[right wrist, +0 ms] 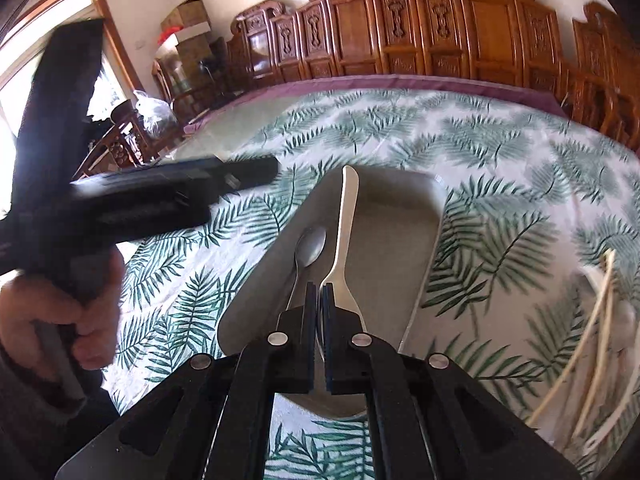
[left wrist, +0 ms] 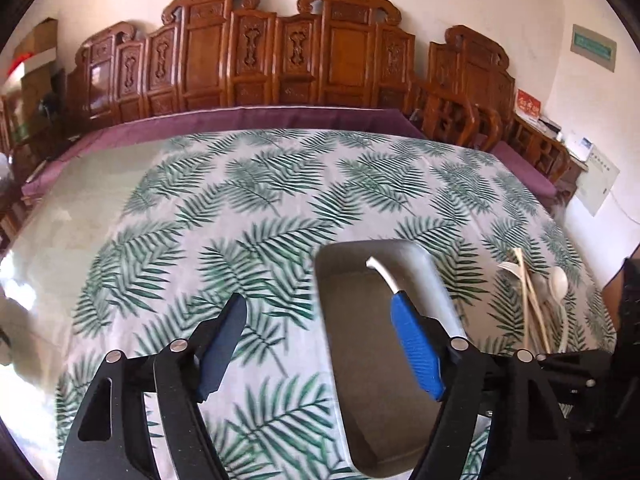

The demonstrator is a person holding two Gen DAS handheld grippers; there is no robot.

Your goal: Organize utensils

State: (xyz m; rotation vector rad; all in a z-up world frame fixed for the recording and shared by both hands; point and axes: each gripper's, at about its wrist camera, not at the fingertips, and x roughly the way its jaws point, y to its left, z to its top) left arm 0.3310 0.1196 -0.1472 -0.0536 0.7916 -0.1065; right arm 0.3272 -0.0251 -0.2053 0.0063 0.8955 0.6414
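A grey tray (left wrist: 360,380) lies on the leaf-print tablecloth. My left gripper (left wrist: 318,300) hovers over the tray's left side, open, with nothing between its blue pads. A pale curved handle (left wrist: 380,272) shows past its right finger. In the right wrist view, my right gripper (right wrist: 319,286) is shut on the head end of a pale fork (right wrist: 346,232), whose handle points away over the tray (right wrist: 392,220). A metal spoon (right wrist: 311,245) lies in the tray just left of the fork. Whether the fork touches the tray I cannot tell.
Loose chopsticks (left wrist: 528,300), a white spoon (left wrist: 558,280) and another fork (left wrist: 508,268) lie right of the tray; the chopsticks (right wrist: 596,308) are blurred in the right wrist view. A hand (right wrist: 60,312) holds the black left tool. Carved wooden benches (left wrist: 280,60) line the table's far edge.
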